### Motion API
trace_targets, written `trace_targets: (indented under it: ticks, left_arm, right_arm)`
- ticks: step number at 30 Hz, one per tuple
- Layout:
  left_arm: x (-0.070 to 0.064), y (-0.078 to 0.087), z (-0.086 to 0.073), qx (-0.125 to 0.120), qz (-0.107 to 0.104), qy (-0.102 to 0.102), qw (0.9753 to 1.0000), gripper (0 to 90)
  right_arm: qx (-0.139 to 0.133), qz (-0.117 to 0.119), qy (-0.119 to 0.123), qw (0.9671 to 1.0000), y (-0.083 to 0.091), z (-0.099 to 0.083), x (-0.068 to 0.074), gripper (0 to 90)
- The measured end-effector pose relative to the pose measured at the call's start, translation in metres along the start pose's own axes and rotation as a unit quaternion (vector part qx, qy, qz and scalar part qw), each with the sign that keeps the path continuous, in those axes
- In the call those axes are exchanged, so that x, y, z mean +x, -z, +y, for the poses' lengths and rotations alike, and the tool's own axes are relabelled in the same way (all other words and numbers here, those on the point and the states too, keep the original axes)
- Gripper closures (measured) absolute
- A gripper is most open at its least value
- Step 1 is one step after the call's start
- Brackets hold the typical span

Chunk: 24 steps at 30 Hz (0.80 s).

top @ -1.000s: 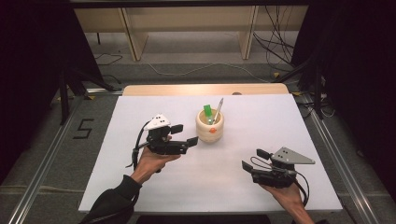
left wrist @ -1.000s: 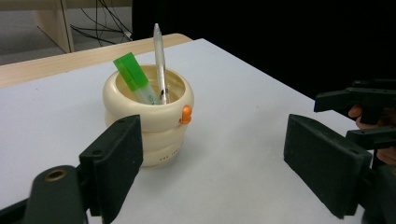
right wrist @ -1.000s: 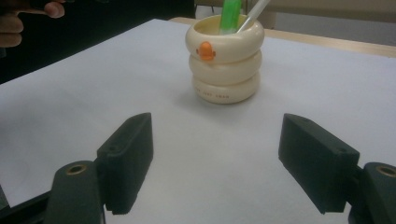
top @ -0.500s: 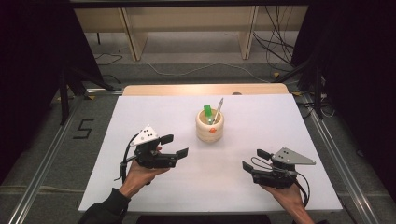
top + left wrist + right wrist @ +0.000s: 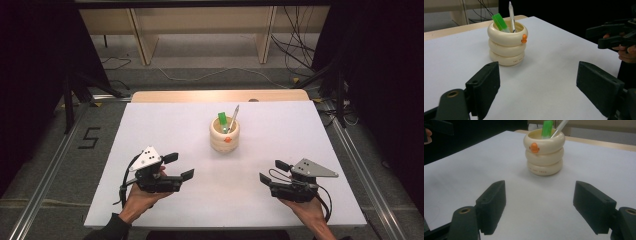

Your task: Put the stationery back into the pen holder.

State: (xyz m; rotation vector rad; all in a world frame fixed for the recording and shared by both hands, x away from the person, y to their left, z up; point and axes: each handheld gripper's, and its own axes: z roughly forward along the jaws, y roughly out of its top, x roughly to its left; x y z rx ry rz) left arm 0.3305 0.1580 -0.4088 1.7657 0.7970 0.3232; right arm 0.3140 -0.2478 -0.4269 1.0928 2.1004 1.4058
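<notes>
A cream ringed pen holder (image 5: 224,136) with an orange knob stands upright mid-table; it also appears as the holder (image 5: 507,42) in the left gripper view and the holder (image 5: 544,151) in the right gripper view. Inside it lean a green marker (image 5: 222,120) and a white pen (image 5: 233,117). My left gripper (image 5: 179,166) is held low at the front left, open and empty, well short of the holder. At the front right my right gripper (image 5: 273,170) is open too, with nothing between its jaws.
The white table top (image 5: 165,125) has a wooden strip (image 5: 200,96) along its far edge. Beyond it stand wooden shelf legs (image 5: 141,40) and loose cables (image 5: 295,45) on the floor. A "5" mark (image 5: 89,138) lies on the floor at left.
My left gripper has drawn back from beside the holder toward the front left of the table. The right gripper has stayed in place.
</notes>
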Motion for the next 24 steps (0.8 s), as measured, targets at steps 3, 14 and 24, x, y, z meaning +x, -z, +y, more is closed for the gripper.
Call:
trace_targets:
  ticks: [3, 14, 24]
  left_arm:
    - [0.0007, 0.0031, -0.0036, -0.006, 0.001, 0.0, 1.0, 18.6]
    - [0.0027, 0.0019, -0.007, -0.003, 0.002, 0.007, 1.0, 18.1]
    - [0.0029, 0.0022, -0.0066, -0.005, 0.002, 0.009, 0.9999, 18.1]
  right_arm:
    - [-0.001, 0.0, 0.0, 1.0, 0.0003, -0.0001, 0.0, 27.2]
    - [-0.003, -0.001, 0.0, 1.0, 0.0004, -0.0004, -0.0011, 27.1]
    - [-0.004, -0.002, -0.001, 1.0, 0.0007, -0.0002, -0.0009, 27.1]
